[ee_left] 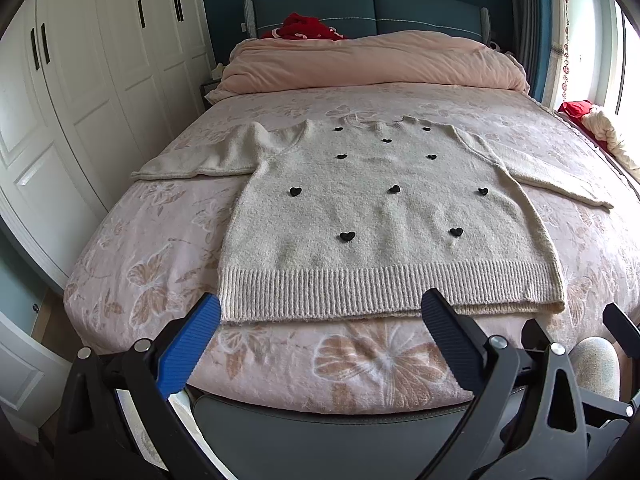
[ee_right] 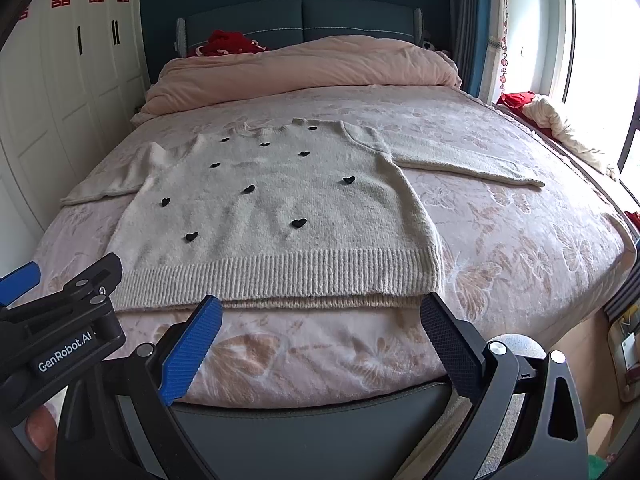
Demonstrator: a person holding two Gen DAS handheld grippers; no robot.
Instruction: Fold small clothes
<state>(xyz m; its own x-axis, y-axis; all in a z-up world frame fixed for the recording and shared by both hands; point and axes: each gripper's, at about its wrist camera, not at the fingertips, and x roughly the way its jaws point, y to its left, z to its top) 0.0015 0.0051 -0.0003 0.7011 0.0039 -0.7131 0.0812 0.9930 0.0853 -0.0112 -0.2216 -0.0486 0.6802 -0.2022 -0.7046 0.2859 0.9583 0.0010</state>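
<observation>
A cream knitted sweater (ee_left: 380, 216) with several small black hearts lies flat on the bed, front up, both sleeves spread out to the sides, ribbed hem towards me. It also shows in the right wrist view (ee_right: 276, 216). My left gripper (ee_left: 320, 312) is open and empty, just short of the hem, its fingertips at the hem's left part. My right gripper (ee_right: 320, 312) is open and empty, its fingertips at the hem's right part. The left gripper's body shows at the left edge of the right wrist view (ee_right: 60, 320).
The bed (ee_left: 280, 360) has a pink butterfly-print cover. A rolled pink duvet (ee_left: 372, 64) and a red cloth (ee_left: 308, 28) lie at the headboard. White wardrobes (ee_left: 80, 100) stand on the left. A window seat with cloths (ee_right: 560, 124) is on the right.
</observation>
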